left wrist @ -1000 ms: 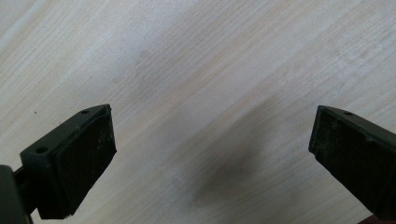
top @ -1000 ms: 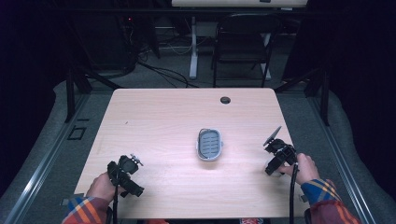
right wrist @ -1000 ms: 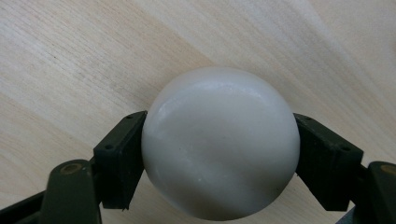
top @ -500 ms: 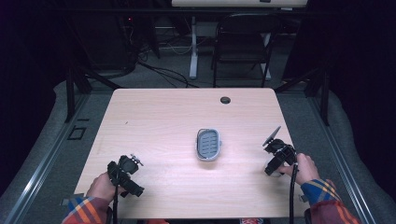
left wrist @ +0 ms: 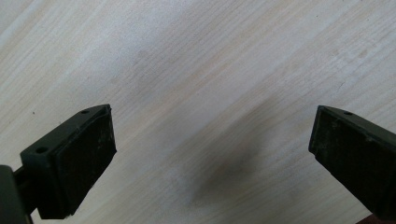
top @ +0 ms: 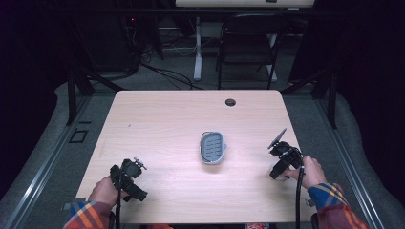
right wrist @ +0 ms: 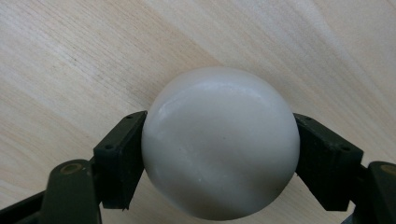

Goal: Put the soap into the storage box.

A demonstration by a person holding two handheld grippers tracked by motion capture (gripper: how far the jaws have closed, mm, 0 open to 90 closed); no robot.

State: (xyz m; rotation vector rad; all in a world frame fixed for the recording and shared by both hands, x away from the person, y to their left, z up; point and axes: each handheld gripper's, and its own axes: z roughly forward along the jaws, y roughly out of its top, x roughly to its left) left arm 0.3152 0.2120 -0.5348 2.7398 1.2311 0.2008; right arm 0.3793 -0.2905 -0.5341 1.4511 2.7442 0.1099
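A smooth white rounded object point(right wrist: 220, 142), like a bar of soap, sits between the two black jaws of my right gripper point(right wrist: 219, 154), which press on both its sides. In the high view that right gripper point(top: 278, 172) is low over the table's right side. A grey soap dish point(top: 212, 147) lies at the table's middle, well left of the right gripper. My left gripper point(top: 128, 177) rests near the front left edge. Its jaws point(left wrist: 210, 154) stand wide apart over bare wood, nothing between them.
The light wooden table point(top: 167, 124) has a dark cable hole point(top: 230, 102) near its far edge. A black chair point(top: 246, 43) and a white desk leg point(top: 197, 47) stand behind the table on the dark floor.
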